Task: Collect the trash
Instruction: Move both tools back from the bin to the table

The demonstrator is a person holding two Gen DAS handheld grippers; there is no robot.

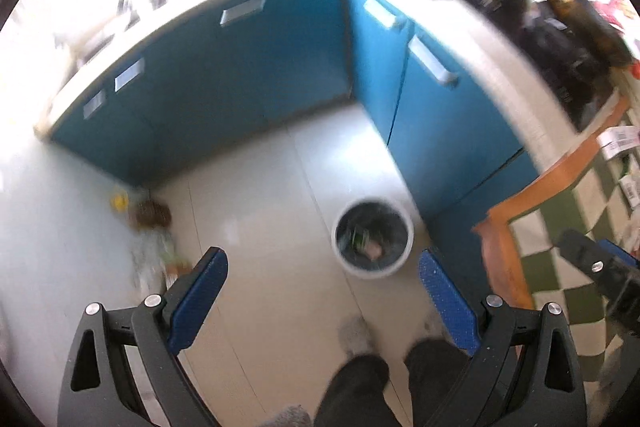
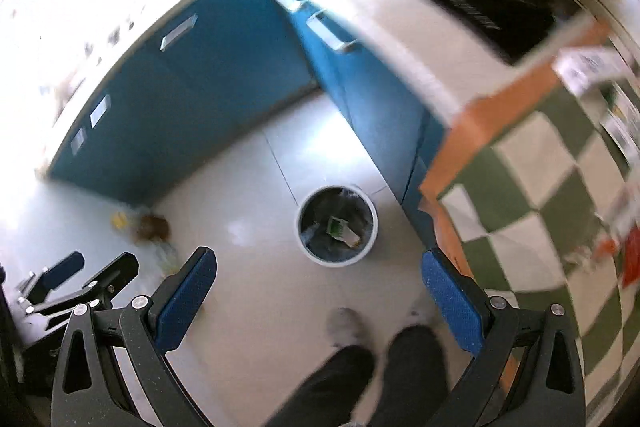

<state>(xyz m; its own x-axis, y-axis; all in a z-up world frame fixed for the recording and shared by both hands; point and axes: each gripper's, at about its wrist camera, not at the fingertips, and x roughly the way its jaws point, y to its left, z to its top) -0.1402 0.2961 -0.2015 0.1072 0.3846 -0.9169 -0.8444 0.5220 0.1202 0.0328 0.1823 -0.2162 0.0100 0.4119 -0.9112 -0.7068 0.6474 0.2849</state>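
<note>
- Both tongs spread wide, empty: left gripper [image 1: 323,279], right gripper [image 2: 319,277].
- We see the trash bin [image 1: 373,239] on the floor, ahead and below both.
- Remaining litter [image 2: 624,259] lies on the checkered table [image 2: 532,163], to our right; right gripper nearer.

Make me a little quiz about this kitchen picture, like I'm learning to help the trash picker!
1. True or false: both tongs, left and right, are open and empty.
2. What colour are the cabinets?
3. The bin is: A) empty B) holding some trash C) tipped over.

Key: 1 true; 2 blue; 3 B.
</note>
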